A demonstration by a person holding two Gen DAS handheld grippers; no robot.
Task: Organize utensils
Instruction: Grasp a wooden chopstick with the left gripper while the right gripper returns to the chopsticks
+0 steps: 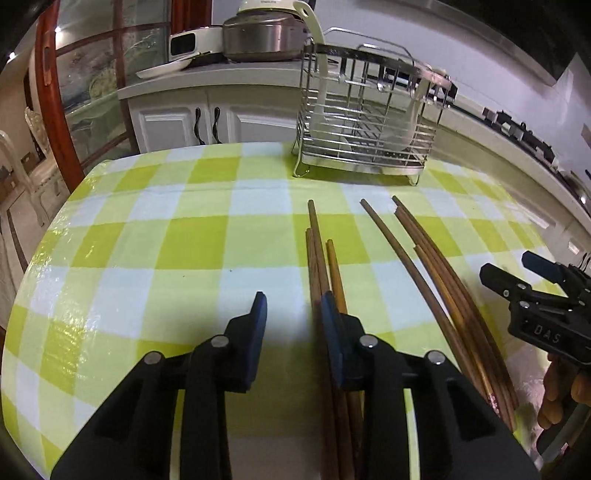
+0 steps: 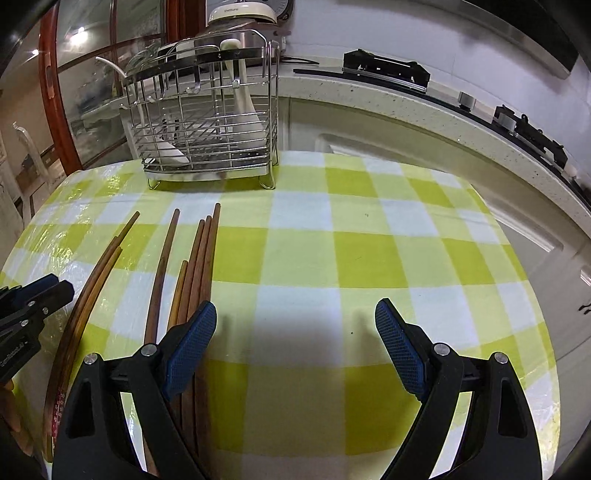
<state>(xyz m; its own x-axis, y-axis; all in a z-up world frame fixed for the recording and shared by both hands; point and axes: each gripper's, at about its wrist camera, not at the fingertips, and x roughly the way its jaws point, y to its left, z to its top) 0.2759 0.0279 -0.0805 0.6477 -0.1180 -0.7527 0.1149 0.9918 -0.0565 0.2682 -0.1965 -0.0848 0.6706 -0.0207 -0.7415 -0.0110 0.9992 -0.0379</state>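
Observation:
Several brown wooden chopsticks (image 1: pixel 402 258) lie side by side on a green-and-white checked tablecloth (image 1: pixel 147 240); they also show in the right wrist view (image 2: pixel 201 258). A wire utensil rack (image 1: pixel 365 110) holding white spoons stands at the far side; it also shows in the right wrist view (image 2: pixel 207 122). My left gripper (image 1: pixel 293 314) is open and empty, its right finger over a few chopsticks. My right gripper (image 2: pixel 295 325) is open wide and empty, just right of the chopsticks, and shows at the right edge of the left wrist view (image 1: pixel 517 277).
A kitchen counter (image 2: pixel 406 107) curves behind the table, with a cooker (image 1: pixel 258 33) and white cabinets (image 1: pixel 192 122). A red-framed glass door (image 1: pixel 51 92) is at the left. The table's edge is near the rack.

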